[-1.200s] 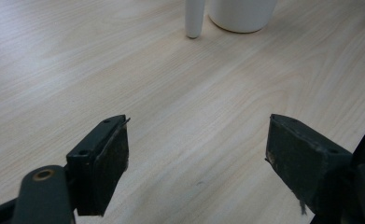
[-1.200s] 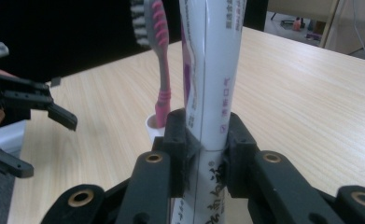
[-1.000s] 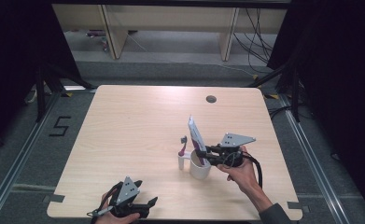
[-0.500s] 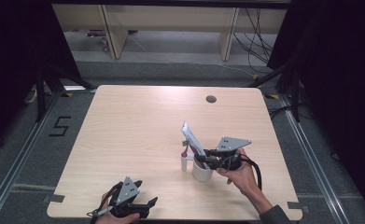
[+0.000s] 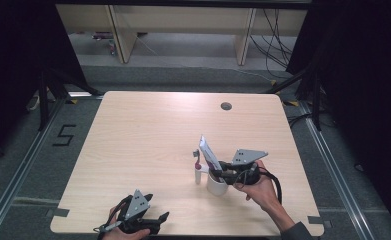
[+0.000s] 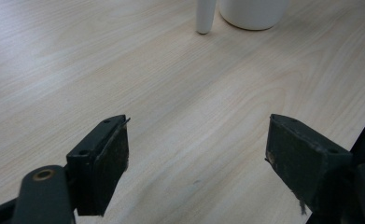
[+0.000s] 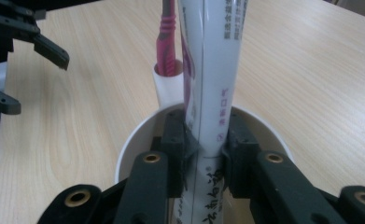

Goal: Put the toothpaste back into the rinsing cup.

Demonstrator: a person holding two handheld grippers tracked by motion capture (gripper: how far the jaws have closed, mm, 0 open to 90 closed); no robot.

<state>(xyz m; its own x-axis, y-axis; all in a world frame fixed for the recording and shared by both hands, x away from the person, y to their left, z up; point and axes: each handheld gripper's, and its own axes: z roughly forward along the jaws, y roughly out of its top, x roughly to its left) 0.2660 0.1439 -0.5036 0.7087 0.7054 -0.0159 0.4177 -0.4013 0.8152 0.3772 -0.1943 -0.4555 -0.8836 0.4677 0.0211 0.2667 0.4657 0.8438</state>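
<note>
Right gripper view showed the right gripper (image 7: 203, 144) clamped on a toothpaste tube (image 7: 213, 70) (Chinese print, unreadable) above the white cup (image 7: 124, 158); since earlier, the tube had moved over it.

- The tube (image 7: 213, 88) stands between the two jaws of the right gripper (image 7: 203, 147), its lower end down in the cup (image 7: 133, 144).
- The cup lies below and around those jaw tips, its rim on both sides of them.
- The toothbrush holder (image 7: 167, 86) stands just behind the cup, beyond the jaw tips and a little left of the tube; the toothbrush (image 7: 166, 42) stands in it.
- All rest on the table (image 5: 148, 135).
- The left gripper (image 6: 196, 154) rests at the table's near edge, bare table between its jaws; the holder and cup stand well ahead of them.
</note>
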